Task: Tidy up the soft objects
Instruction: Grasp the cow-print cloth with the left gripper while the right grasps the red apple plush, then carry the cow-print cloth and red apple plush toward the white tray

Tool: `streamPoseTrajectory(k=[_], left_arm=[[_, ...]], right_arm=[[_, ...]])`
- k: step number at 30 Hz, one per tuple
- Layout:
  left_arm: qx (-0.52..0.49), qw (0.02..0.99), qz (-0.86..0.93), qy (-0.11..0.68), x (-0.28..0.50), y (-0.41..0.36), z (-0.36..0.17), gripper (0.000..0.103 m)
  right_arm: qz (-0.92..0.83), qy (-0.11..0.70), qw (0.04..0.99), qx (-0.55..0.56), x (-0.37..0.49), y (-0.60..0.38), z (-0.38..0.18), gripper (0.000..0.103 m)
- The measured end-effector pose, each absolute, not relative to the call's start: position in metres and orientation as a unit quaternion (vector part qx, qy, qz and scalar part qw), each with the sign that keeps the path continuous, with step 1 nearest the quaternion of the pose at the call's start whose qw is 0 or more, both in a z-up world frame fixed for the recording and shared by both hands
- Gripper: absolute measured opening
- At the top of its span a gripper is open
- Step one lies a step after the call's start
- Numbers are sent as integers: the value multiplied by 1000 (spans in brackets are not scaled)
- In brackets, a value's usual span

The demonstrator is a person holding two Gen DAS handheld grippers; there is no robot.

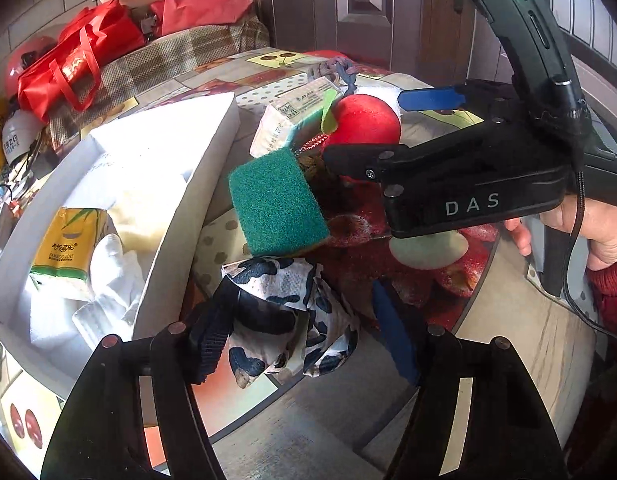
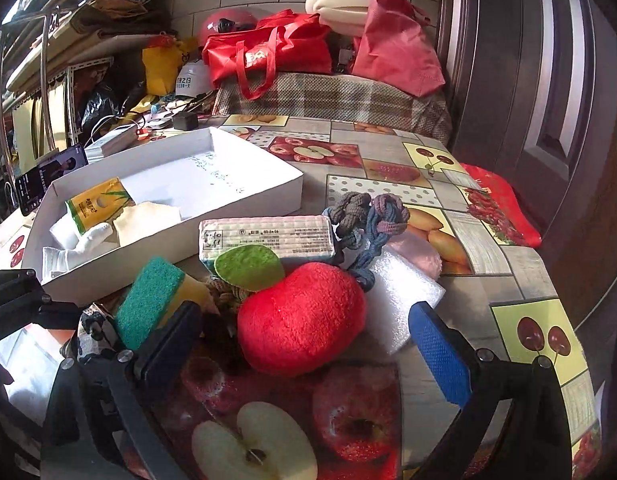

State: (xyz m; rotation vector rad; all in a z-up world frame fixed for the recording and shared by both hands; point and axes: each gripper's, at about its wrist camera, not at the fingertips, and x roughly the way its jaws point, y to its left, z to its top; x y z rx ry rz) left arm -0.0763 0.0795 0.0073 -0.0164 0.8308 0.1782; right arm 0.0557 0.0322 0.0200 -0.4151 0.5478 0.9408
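Note:
My left gripper point(image 1: 304, 332) straddles a cow-print cloth pouch point(image 1: 284, 316) on the table. Its black pad touches the pouch and a narrow gap shows at the blue pad, so it is open. My right gripper point(image 2: 304, 350) is open around a red plush apple point(image 2: 304, 320) without touching it; in the left wrist view the right gripper point(image 1: 362, 128) reaches in from the right. A green sponge point(image 1: 276, 204) leans by the white box point(image 1: 180, 184). A tissue pack point(image 2: 268, 240), a knotted rope point(image 2: 368, 216) and a white foam roll point(image 2: 396, 300) lie behind the apple.
The white box point(image 2: 252, 196) holds a yellow tissue pack point(image 2: 96, 204) and white cloths point(image 2: 88, 240). Red bags point(image 2: 268, 52) sit on a plaid cushion behind the table. A phone point(image 2: 48, 180) stands at the left. The table edge point(image 2: 568, 320) and a door lie to the right.

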Motion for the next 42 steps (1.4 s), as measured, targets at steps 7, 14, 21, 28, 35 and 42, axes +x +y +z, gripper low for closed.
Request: streamPoseTrajectory(k=[7,14,21,28,35,42], left_arm=[[5,910,77,406,-73,77,7,35],[37,946,84,309,-104,62,30,34],[13,971,88,222,-134,72,49,34],[-2,973,90,211,-138,74,52,34],[-1,974,91,208,-141,74,52,34],[-2,975,102,196,-145,78,54,34]], right_arm=[[469,252,833,-154,54,15,25,58],[456,158,873,-68,40,-27,46,58],[435,126,892,-11,44,-49,56,58],[435,114,893,-13,40,-48,57,58],[434,118,893,-7,40,-51,56,58],[433,114,894,-5,39,-52,57,58]])
